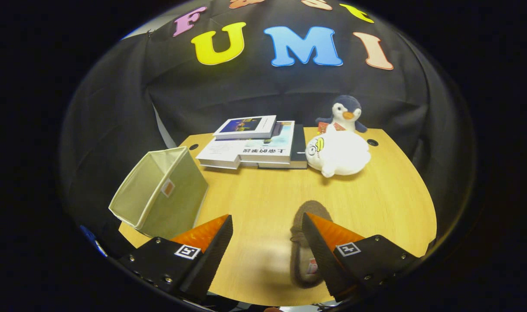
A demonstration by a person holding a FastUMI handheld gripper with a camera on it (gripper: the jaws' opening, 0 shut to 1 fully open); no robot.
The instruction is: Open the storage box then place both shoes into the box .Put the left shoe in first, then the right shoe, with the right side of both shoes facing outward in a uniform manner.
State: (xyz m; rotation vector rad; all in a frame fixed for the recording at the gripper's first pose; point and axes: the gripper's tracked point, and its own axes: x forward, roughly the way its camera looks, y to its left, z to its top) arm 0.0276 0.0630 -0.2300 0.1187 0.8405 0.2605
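A pale green fabric storage box (161, 193) stands open-topped on the wooden table (376, 203), just ahead of the left finger. A brown fuzzy slipper-like shoe (304, 255) lies on the table under the right finger (319, 242), toe pointing away from me; the finger hides part of it. My gripper (267, 225) hovers above the table with its fingers wide apart and nothing between them but bare tabletop. I cannot tell whether this shoe is the left or the right one.
A stack of books (252, 145) lies at the back of the table. Beside it sit a white plush toy (339, 154) and a penguin plush (346, 113) behind that. Black cloth walls close in the table's back and sides.
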